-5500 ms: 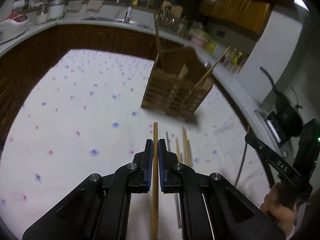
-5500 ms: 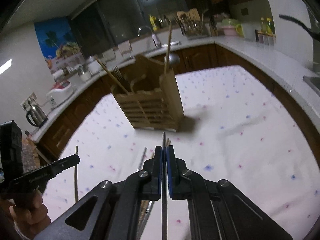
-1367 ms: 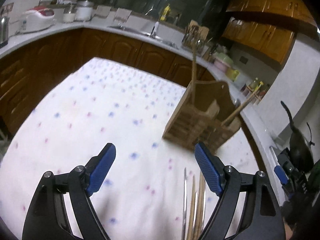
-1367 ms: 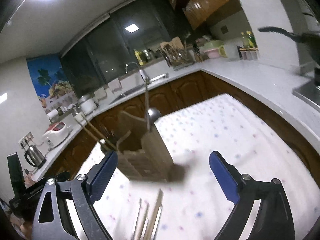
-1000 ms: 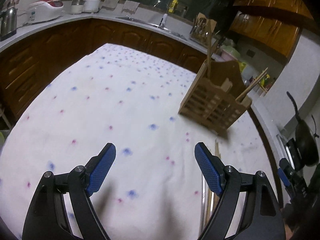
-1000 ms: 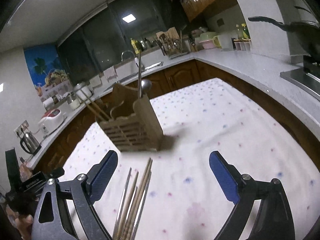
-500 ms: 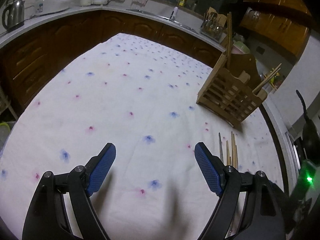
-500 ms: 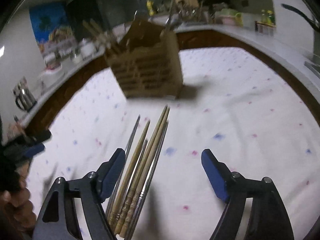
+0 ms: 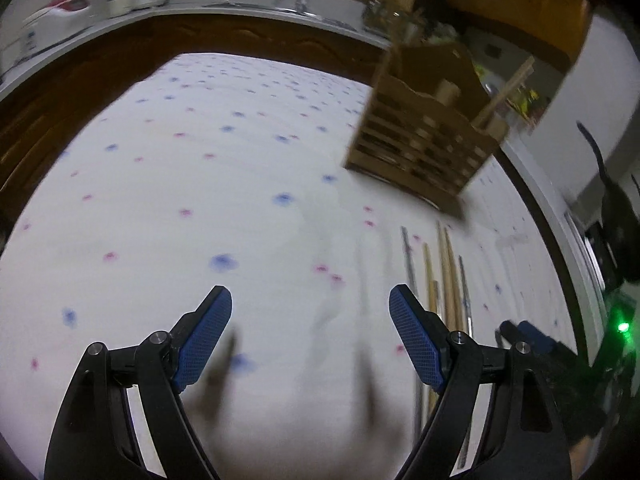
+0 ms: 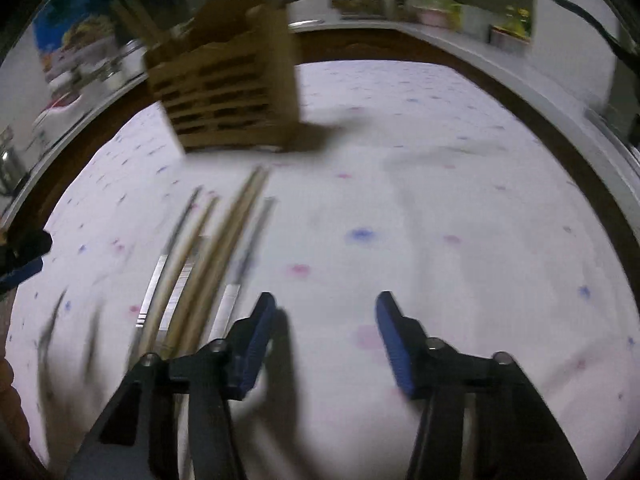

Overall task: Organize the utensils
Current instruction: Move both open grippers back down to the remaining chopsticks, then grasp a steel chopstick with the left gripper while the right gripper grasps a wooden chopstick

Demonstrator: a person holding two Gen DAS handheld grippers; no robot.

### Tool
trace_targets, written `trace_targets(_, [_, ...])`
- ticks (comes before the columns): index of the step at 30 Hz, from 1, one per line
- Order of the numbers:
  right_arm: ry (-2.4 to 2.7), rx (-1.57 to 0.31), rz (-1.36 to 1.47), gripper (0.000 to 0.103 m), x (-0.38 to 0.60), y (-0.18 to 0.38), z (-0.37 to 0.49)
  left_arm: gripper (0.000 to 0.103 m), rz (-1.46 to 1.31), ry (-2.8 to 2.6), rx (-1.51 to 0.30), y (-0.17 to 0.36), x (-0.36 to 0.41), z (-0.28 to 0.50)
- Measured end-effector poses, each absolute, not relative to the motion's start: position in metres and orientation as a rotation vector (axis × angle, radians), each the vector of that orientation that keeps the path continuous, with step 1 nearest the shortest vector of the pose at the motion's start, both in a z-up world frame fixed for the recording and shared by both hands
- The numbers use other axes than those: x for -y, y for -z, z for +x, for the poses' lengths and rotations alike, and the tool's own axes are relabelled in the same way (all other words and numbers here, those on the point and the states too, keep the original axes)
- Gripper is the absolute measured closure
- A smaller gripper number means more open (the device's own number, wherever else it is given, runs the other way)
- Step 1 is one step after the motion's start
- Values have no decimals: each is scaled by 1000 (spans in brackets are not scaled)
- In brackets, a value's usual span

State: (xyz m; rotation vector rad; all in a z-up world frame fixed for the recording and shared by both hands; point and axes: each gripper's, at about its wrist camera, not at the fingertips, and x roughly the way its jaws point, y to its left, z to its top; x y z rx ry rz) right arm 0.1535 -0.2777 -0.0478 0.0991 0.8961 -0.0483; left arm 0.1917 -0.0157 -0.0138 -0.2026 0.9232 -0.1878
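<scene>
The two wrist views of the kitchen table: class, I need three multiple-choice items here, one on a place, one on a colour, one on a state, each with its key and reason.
1. Where do the loose chopsticks lie?
A. On the tablecloth, in front of the wooden holder
B. Inside the sink
C. On the floor

2. What colour are the pads of the left tongs?
A. Red
B. Blue
C. Yellow

3. What is between the jaws of the right tongs?
A. A spoon
B. A bundle of chopsticks
C. Nothing

Key: 1 A, the sticks lie side by side on the flowered cloth, pointing toward the holder. 2 B, both ribbed pads show blue. 3 C, only bare cloth shows between the jaws, which have just been closing; the chopsticks lie beside them.
</scene>
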Motion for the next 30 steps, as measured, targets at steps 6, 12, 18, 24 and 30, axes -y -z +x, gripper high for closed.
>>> trace_targets(6, [47, -831, 249, 50, 314, 34, 138, 20, -68, 257, -964, 25, 73, 211])
trace_targets(12, [10, -798, 306, 51, 319, 26, 131, 39, 115, 219, -996, 48, 104, 215])
trace_targets(18, [-49, -805, 296, 54, 303, 24, 145, 49, 92, 221, -993, 46, 75, 209])
trace_targets(24, [-116, -830, 262, 71, 276, 27, 176, 50, -71, 239, -1030, 42, 44, 226])
trace_targets(30, [-146, -860, 243, 81, 255, 31, 228, 50, -88, 256, -1039, 38, 50, 241])
